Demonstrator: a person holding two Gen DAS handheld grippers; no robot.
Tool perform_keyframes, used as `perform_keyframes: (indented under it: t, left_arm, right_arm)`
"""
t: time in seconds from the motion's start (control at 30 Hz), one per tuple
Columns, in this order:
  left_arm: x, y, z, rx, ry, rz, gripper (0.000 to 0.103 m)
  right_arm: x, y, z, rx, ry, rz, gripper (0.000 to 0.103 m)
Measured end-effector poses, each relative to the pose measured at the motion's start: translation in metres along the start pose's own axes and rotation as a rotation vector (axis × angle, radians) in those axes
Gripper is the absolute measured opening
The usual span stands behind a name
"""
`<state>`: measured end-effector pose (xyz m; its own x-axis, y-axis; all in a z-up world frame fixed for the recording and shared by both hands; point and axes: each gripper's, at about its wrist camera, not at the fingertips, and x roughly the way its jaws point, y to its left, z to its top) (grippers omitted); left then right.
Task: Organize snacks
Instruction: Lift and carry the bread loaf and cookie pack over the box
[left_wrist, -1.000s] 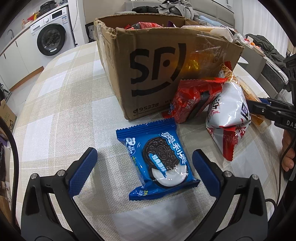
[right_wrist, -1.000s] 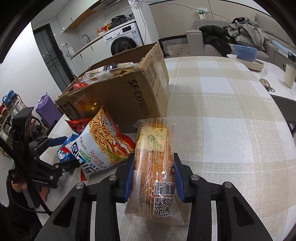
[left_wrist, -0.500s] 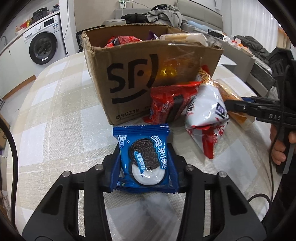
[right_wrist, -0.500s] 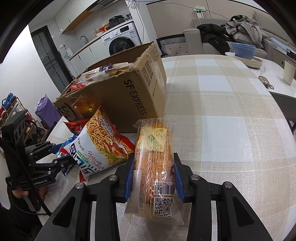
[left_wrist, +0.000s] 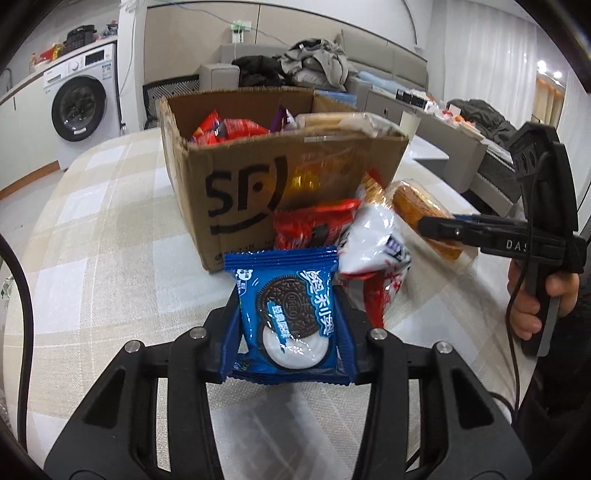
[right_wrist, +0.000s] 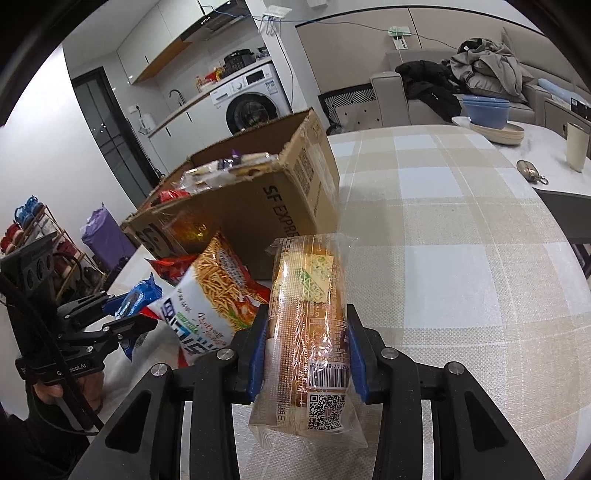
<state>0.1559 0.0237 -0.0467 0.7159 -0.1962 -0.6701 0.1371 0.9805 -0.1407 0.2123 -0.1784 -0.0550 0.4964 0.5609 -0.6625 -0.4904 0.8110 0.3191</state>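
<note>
Since a second ago the left gripper (left_wrist: 287, 334) has closed its blue pads on the blue cookie packet (left_wrist: 286, 314) and raised it off the checked tablecloth (left_wrist: 92, 236); before, that packet lay flat between wide-open jaws. Now it stands upright in the grip, near the front wall of the cardboard box (left_wrist: 258, 177), which holds more snacks. Just right of the packet lie a red packet (left_wrist: 310, 225) and a white and red crisp bag (left_wrist: 373, 243), touching each other. On the right, the right gripper (right_wrist: 306, 350) is clamped as before on the clear-wrapped bread (right_wrist: 310, 332), just right of the crisp bag and near the box corner
</note>
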Motion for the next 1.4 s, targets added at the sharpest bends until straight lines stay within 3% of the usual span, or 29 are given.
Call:
perform_keyframes:
  t: [0.2, 0.83, 1.4]
  left_arm:
    - [-0.019, 0.003, 0.003, -0.027, -0.065, -0.012, 0.041]
    - [-0.051, 0.000, 0.018, -0.023, -0.135, -0.011, 0.041]
    - [-0.104, -0.002, 0.046, -0.031, -0.263, 0.036, 0.041]
  right_arm:
    - [-0.015, -0.001, 0.004, 0.016, -0.056, 0.007, 0.038]
    - [-0.044, -0.001, 0.013, 0.006, -0.147, 0.004, 0.038]
    - [-0.069, 0.023, 0.030, -0.032, -0.255, 0.032, 0.038]
